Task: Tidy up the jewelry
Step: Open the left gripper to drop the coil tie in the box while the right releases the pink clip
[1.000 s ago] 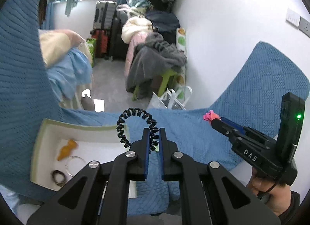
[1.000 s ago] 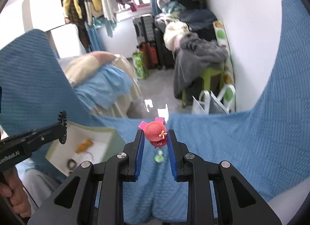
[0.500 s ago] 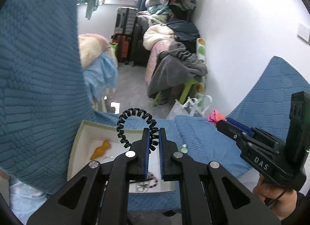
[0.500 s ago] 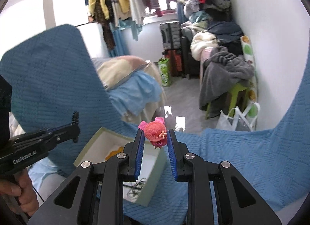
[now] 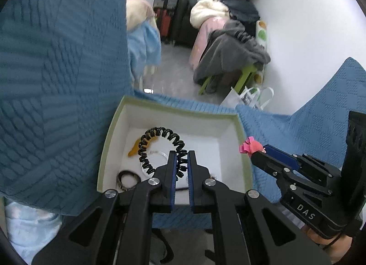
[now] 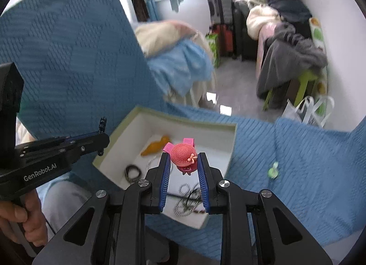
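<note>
Jewelry box (image 5: 107, 141) beneath left hand-held gripper (image 5: 181, 162) clamped on coil tie (image 5: 160, 148), right hand-held gripper (image 6: 184, 165) on pink clip (image 6: 183, 158)

A blue quilted cover (image 6: 308, 157) is spread over the bed, and part of it rises high at the left side. Beyond the far edge of the bed, the floor (image 6: 235, 86) is grey and shiny. A green stool (image 5: 246, 72) stands near the white wall (image 5: 308, 25), with a grey garment (image 5: 228, 54) thrown over it. White bags (image 5: 251, 98) lean just beside the stool. Further back are suitcases (image 6: 219, 13), one of them red, and heaps of clothes (image 6: 274, 11). More clothes hang near the window. A light blue cloth (image 6: 180, 66) lies on a pile at the left.
</note>
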